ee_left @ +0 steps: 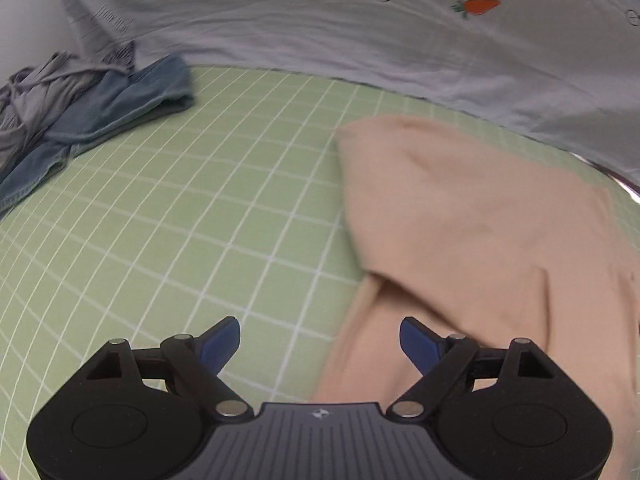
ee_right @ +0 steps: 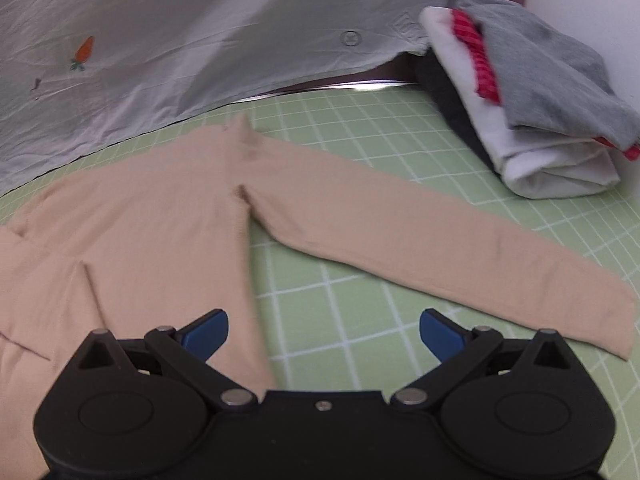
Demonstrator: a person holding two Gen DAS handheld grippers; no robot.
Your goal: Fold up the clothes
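On the green mat (ee_left: pixel 192 208), going left to right, the left wrist view shows a crumpled grey garment (ee_left: pixel 36 92) and a blue garment (ee_left: pixel 104 116) heaped together at the mat's far left edge, well apart from the top (ee_left: pixel 472 232). The left gripper (ee_left: pixel 320 342) hangs over bare mat with its jaws spread wide and nothing between them; the top's left edge lies just beside its right finger, on the mat's right half. A pale sheet (ee_left: pixel 320 32) runs along the mat's far edge, printed with an orange carrot (ee_left: pixel 478 6) and small round marks; faint writing near its left end is too blurred to read. In the right wrist view the top (ee_right: pixel 152 216) lies flat on the mat (ee_right: pixel 360 320), its body under and left of the right gripper (ee_right: pixel 324 334), whose jaws are also spread wide and hold nothing. The sleeve (ee_right: pixel 440 248) stretches with its long axis from the shoulder towards the mat's right edge, cuff end just beyond the right finger. A folded stack (ee_right: pixel 532 100) of grey, red-striped and white clothes sits at the mat's far right corner.
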